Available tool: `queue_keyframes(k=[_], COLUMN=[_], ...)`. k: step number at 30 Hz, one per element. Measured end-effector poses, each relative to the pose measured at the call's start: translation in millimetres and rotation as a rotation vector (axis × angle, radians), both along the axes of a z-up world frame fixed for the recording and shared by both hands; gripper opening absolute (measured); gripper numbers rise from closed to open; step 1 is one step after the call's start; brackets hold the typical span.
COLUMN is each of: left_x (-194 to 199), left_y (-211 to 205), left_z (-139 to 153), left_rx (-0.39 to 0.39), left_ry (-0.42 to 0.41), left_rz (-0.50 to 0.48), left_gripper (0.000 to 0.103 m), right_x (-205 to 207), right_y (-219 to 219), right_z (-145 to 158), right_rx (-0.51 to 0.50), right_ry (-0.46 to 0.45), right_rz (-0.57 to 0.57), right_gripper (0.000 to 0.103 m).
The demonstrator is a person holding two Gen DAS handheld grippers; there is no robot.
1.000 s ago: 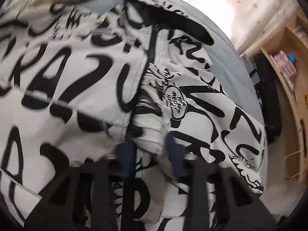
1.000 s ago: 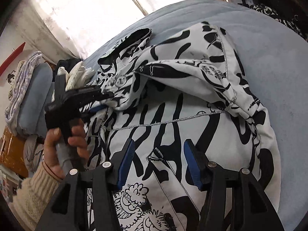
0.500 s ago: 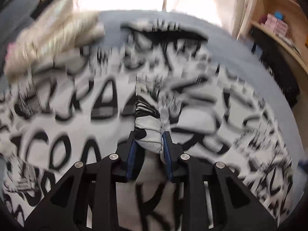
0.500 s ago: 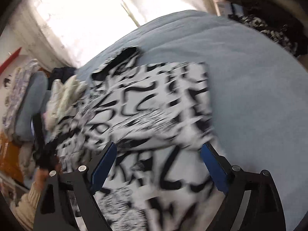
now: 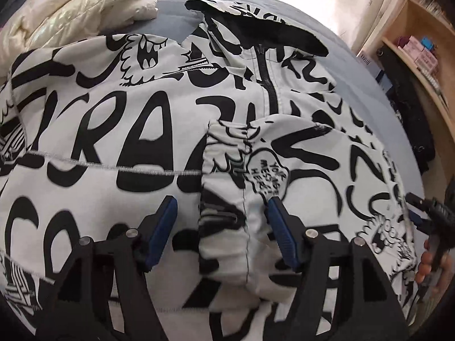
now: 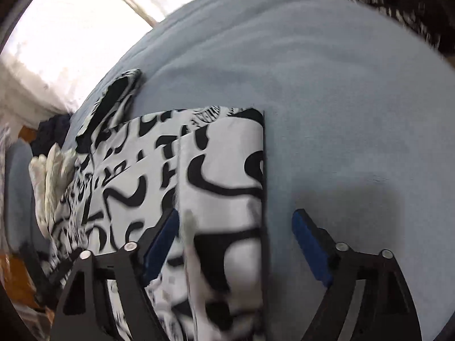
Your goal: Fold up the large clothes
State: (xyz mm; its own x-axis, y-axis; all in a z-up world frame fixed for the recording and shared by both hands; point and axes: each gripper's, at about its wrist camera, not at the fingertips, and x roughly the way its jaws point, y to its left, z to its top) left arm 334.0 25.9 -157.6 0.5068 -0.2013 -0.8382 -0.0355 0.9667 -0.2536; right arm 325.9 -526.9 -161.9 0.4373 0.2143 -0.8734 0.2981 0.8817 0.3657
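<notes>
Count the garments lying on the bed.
2: the black-and-white printed jacket spread across the blue bed, and a cream puffy jacket folded at the far left edge. Others may lie out of view.

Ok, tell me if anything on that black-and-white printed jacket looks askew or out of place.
One thing: the black-and-white printed jacket lies mostly flat on the grey-blue bedspread, but its gathered sleeve cuff, folded across the front, is bunched and wrinkled between the open left gripper. The right-hand folded edge looks straight.
</notes>
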Motion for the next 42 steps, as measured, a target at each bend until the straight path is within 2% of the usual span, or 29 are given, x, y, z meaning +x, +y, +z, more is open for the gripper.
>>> queue_keyframes(k=[1,2,3,4,5,7,9,11,12,15,17,18,19,22,25,29,32,34,36,37,40,42], left_x=[3.5,5.7,8.4,11.1,12.9,16.6,24.5,32.7,35.3,30.6,23.1,18.3,14.2,-4.8,-22.5,-38.5,-44.5,-44.5,-43.3,-43.5,-50.6,-53.2], left_y=[-2.5,-5.7,-9.4,-14.0,-17.3,-19.8,-20.7,-23.4,-23.1,-21.7,-19.7,-17.9,-16.8,-14.1,-17.3,-52.4,-85.4,-103.8,-114.0,-116.1,-115.5,-114.4], left_z=[-0.9,0.5,1.8,5.6,10.9,20.4,19.5,7.7,1.6,2.0,12.0,18.3,22.9,44.6,64.2,69.6,53.6,32.8,9.6,-2.7,-10.5,-8.6], left_rx=[0.010,0.020,0.028,0.056,0.080,0.091,0.107,0.198,0.203,0.227,0.238,0.239,0.241,0.233,0.150,0.105,0.093,0.115,0.142,0.165,0.170,0.166], left_ry=[-0.006,-0.015,-0.021,-0.036,-0.063,-0.117,-0.139,-0.104,-0.083,-0.097,-0.120,-0.135,-0.149,-0.205,-0.202,-0.179,-0.161,-0.119,-0.069,-0.049,-0.080,-0.077], left_rz=[-0.005,-0.014,-0.029,-0.037,-0.040,-0.038,-0.022,0.007,0.007,-0.002,-0.028,-0.044,-0.051,-0.070,-0.091,-0.141,-0.176,-0.184,-0.180,-0.173,-0.191,-0.200], left_gripper=[0.059,0.042,0.034,0.026,0.014,0.012,0.012,0.012,0.012,0.012,0.012,0.013,0.013,0.013,0.013,0.015,0.023,0.023,0.023,0.023,0.023,0.023], right_x=[5.8,11.1,13.3,13.5,10.9,3.5,10.1,15.7,15.7,8.3,-4.5,-16.1,-26.7,-45.9,-66.4,-71.6,-86.8,-92.1,-98.5,-101.9,-114.9,-120.8], right_y=[-0.9,-0.3,0.3,-0.2,-2.7,-9.0,-17.5,-17.8,-17.0,-15.1,-2.1,13.2,24.8,54.9,99.8,170.5,212.0,217.0,206.5,197.8,158.5,132.2], right_z=[-2.6,-1.8,-0.6,4.9,18.4,28.8,16.3,5.9,7.7,26.8,48.2,55.1,63.6,83.3,88.7,75.9,51.9,32.8,22.6,23.5,34.1,37.7], right_rx=[-0.006,-0.009,-0.018,-0.055,-0.107,-0.170,-0.184,-0.204,-0.210,-0.212,-0.257,-0.277,-0.291,-0.264,-0.163,-0.022,-0.046,-0.068,-0.068,-0.077,-0.148,-0.239], right_ry=[-0.001,-0.008,-0.012,-0.025,-0.082,-0.155,-0.103,-0.051,-0.046,-0.051,-0.097,-0.118,-0.133,-0.150,-0.130,-0.077,-0.044,-0.007,-0.010,-0.014,-0.038,-0.043], right_rz=[0.001,0.025,0.041,0.037,0.021,-0.026,-0.044,-0.022,-0.024,-0.038,-0.025,-0.017,-0.006,0.059,0.137,0.245,0.289,0.286,0.263,0.252,0.191,0.132], right_gripper=[0.065,0.051,0.012,0.008,0.004,0.003,0.003,0.003,0.003,0.014,0.027,0.039,0.044,0.044,0.044,0.044,0.044,0.044,0.036,0.027,0.012,0.012])
